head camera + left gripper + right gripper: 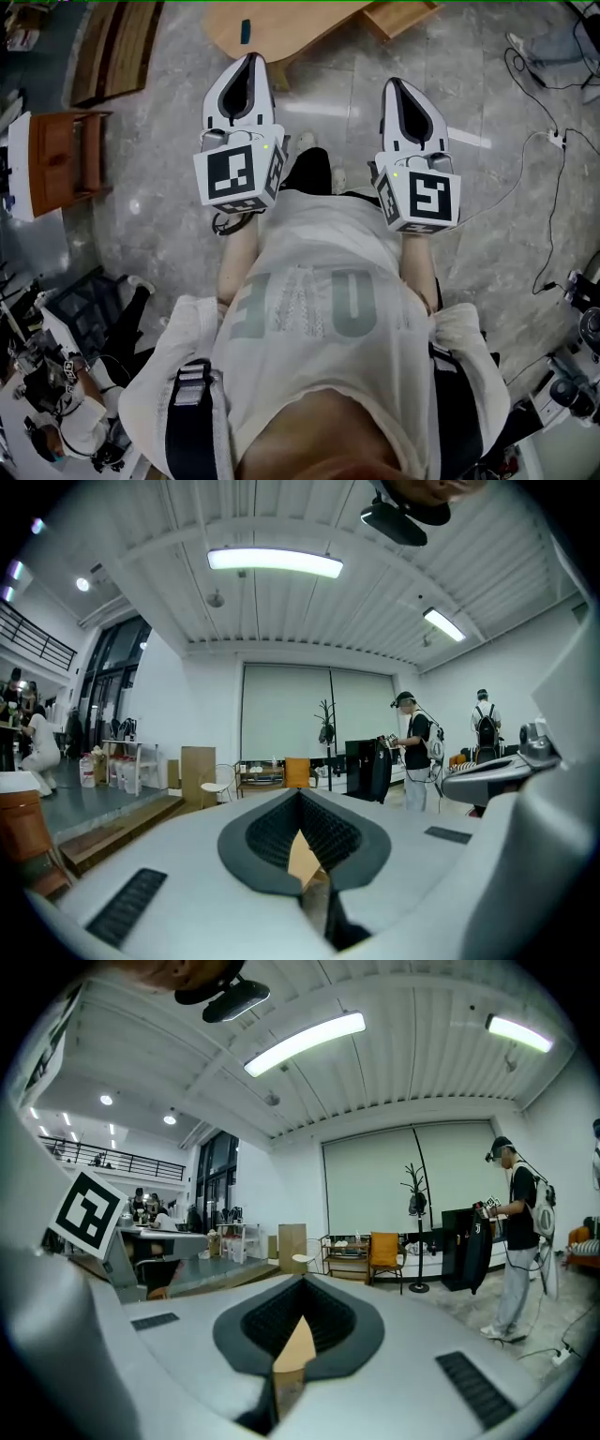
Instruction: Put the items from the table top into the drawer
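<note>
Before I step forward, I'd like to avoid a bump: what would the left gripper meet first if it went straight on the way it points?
Probably the wooden table just ahead of the left gripper, whose jaws are shut. Its height is unclear, so the gripper might pass over it.

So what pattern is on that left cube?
Black-and-white square markers cover the cube; the head view shows it best.

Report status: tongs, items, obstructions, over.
Left tongs shut, empty. Right tongs shut, empty. Wooden table ahead, not reached. Only floor between.
</note>
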Demonstrator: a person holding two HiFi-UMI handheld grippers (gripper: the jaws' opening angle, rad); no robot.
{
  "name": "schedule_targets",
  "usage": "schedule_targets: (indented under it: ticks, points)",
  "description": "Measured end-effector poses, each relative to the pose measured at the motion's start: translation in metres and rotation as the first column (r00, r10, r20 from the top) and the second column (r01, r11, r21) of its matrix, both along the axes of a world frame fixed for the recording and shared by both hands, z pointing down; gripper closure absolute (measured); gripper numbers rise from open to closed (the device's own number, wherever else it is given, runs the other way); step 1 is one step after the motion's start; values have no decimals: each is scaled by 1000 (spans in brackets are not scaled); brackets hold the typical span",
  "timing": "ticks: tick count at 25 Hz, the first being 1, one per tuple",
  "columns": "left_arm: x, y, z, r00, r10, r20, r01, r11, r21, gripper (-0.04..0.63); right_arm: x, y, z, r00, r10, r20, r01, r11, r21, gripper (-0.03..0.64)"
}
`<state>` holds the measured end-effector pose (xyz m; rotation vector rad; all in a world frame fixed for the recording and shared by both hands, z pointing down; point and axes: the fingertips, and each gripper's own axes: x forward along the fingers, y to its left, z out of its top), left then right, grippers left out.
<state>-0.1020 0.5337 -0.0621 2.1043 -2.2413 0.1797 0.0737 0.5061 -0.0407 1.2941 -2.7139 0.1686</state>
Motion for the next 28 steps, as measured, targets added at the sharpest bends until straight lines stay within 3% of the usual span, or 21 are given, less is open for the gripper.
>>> schedule_targets:
  ticks: [8,17,22,28]
  points:
    - [-16,-61,11,1000,23,10,-23,999,38,588,-9,-50,14,999,19,-26,-18,1000,16,612]
    - [-81,-215,16,1000,11,-19,-10,999,45,588,-65,-205,5,998,54,-38,-52,998,44,612]
    - [-116,-288,14,1000,28,-1,-28,999,33,588,-114,-282,-9,998,57,-34,-55,996,68,612]
    - [-140,-342,10,999,31,-11,-30,999,27,588,-152,-339,-19,998,45,-44,-41,995,93,612]
